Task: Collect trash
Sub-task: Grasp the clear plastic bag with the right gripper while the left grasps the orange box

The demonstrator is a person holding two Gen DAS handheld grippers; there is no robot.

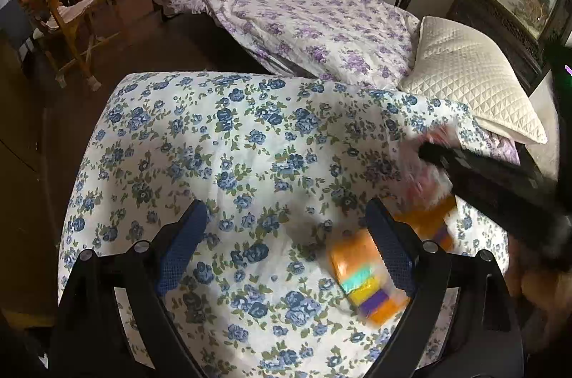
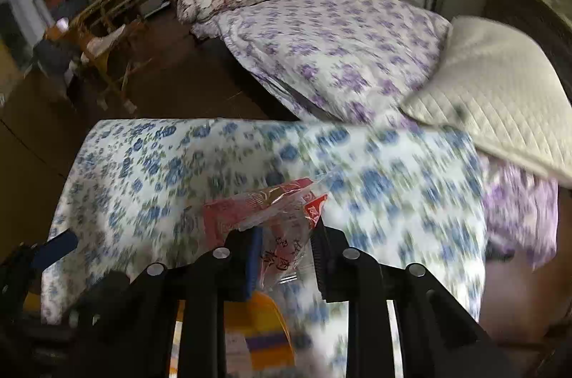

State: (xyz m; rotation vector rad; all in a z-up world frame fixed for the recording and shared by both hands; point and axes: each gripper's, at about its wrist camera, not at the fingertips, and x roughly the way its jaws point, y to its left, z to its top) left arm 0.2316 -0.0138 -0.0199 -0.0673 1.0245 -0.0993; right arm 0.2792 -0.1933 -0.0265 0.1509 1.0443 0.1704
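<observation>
The left claw (image 1: 286, 253) is hanging wide open over the blue-flowered quilt (image 1: 214, 145), gripping nothing; an orange striped packet (image 1: 364, 278) is lying on the quilt just inside its right finger. The right claw (image 2: 286, 256) is pinching a crumpled red-and-clear wrapper (image 2: 264, 210) between narrowed fingers above the quilt. Farther off, a cream pillow (image 1: 472, 74) is resting toward the bed's right edge.

blue-flowered quilt (image 1: 214, 145) open leftward, cream pillow (image 1: 472, 81) right

Blue-flowered white quilt (image 1: 221, 142), orange striped wrapper (image 1: 361, 274), red-printed clear bag (image 2: 271, 210), purple-flowered bedspread (image 1: 321, 28)
</observation>
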